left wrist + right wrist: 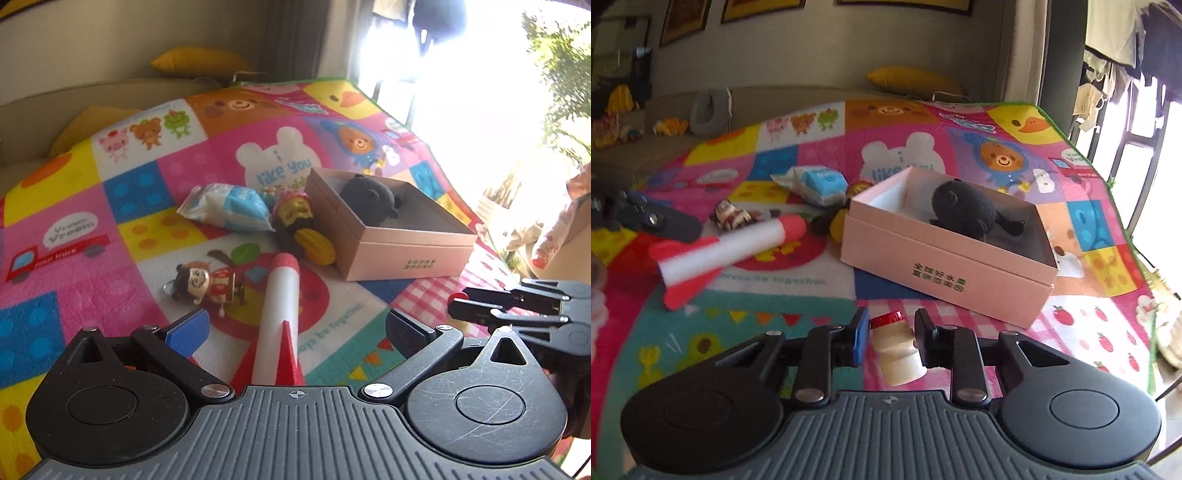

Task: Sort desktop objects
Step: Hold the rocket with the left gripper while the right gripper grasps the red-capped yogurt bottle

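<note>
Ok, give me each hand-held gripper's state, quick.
Left hand-held gripper: jaws look wide, foam rocket between them; grip cannot be told.
Right hand-held gripper: closed on the small drink bottle.

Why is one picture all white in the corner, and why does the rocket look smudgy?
Left wrist view: sunlight through the window washes the upper right corner out to white. Right wrist view: the foam rocket looks smeared with blur, while the pink box stays fairly sharp. Both views: the fisheye lens bends the play mat edges into curves.

"like you", "Vroom Vroom": play mat (155, 229)
</note>
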